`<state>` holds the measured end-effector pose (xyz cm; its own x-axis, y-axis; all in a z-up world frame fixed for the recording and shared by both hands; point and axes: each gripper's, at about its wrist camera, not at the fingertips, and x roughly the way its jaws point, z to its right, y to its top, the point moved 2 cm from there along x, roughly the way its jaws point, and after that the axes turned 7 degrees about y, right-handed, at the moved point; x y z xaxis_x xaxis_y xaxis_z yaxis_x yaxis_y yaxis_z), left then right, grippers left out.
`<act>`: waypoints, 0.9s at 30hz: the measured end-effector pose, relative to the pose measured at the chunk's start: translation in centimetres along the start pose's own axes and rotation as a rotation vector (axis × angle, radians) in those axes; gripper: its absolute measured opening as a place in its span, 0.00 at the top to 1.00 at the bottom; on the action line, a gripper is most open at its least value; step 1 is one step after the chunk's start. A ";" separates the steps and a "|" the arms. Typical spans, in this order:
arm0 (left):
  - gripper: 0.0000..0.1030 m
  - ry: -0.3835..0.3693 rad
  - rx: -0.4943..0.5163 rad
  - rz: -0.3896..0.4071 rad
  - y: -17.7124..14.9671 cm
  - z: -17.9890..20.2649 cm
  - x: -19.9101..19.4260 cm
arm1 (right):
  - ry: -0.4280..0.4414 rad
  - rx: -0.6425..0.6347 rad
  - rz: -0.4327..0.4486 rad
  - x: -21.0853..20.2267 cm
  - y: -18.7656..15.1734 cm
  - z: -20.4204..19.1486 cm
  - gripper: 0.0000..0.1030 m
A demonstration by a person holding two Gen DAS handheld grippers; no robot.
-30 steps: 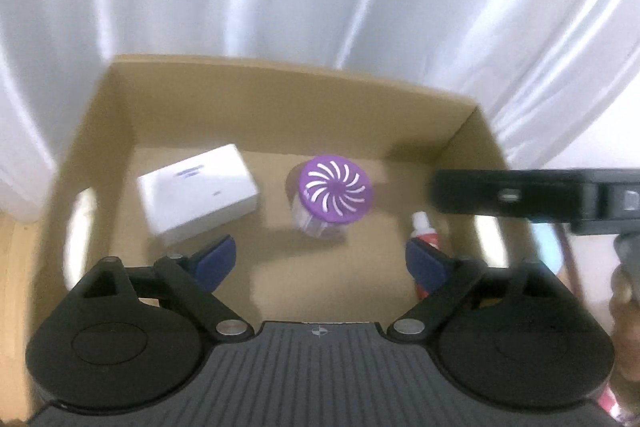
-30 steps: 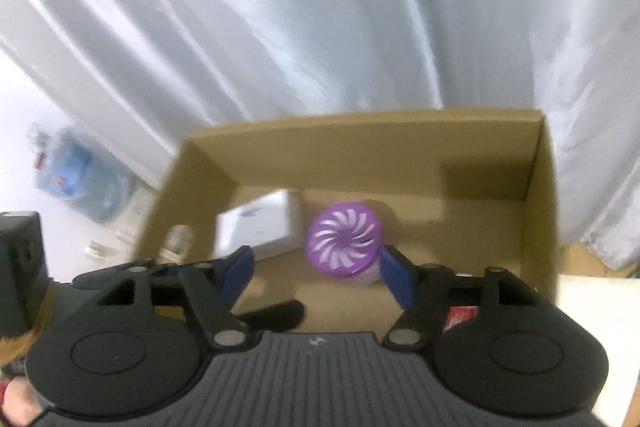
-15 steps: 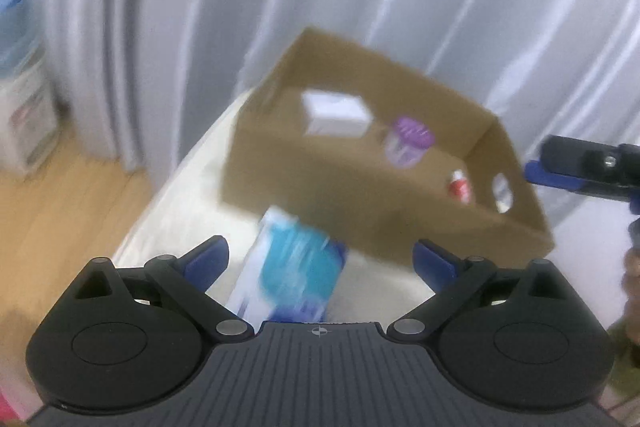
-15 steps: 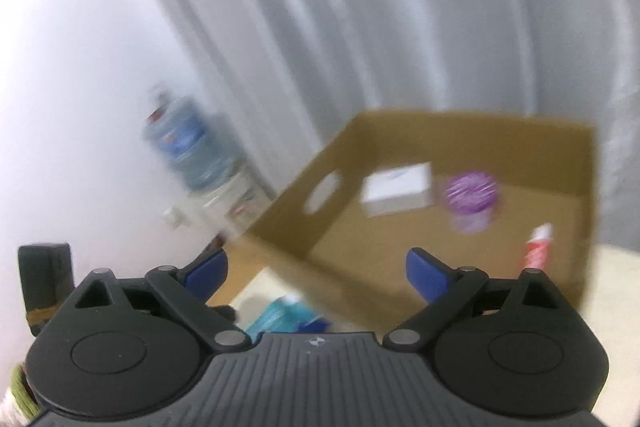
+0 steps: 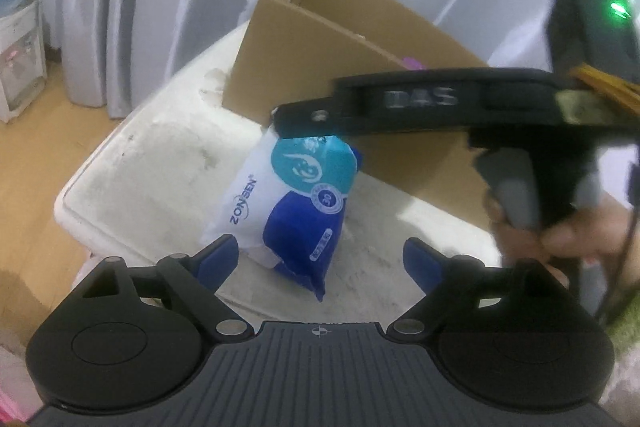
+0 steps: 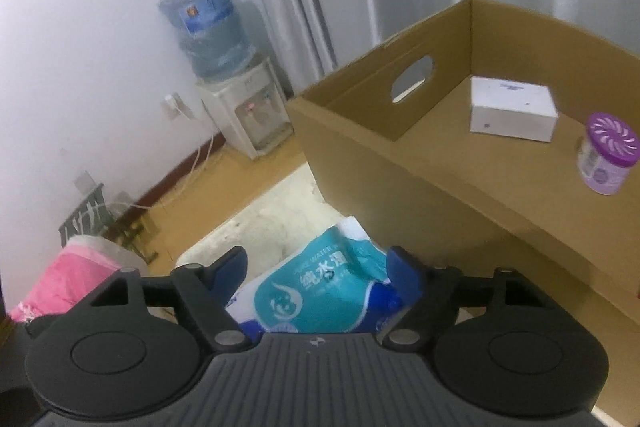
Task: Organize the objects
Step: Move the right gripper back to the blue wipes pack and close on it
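Beside cardboard box [image 6: 460, 187], our right gripper [image 6: 316, 269] straddles wet-wipes pack [image 5: 288, 203] for boxing, unclamped; left gripper [image 5: 320, 259] open, empty.

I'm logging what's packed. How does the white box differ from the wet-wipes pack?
The white box lies inside the cardboard box; the wet-wipes pack lies outside it on the white table. The white box is rigid and nearly plain; the wet-wipes pack is soft, printed teal and blue.

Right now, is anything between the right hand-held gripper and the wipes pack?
Nothing visible. The right hand-held gripper is open with the wipes pack already between its fingers, beside the cardboard box.
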<state>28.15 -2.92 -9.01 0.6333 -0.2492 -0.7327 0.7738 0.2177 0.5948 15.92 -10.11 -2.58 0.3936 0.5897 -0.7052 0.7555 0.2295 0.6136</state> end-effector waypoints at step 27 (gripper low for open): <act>0.18 0.005 0.123 -0.027 -0.7 0.0 0.8 | 0.024 0.159 -0.090 0.1 -3.1 0.6 0.31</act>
<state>28.07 -3.24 -10.04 0.6121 -0.2491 -0.7505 0.7865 0.0932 0.6105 13.92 -11.23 -4.77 0.3098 0.5911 -0.7448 0.8612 0.1575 0.4832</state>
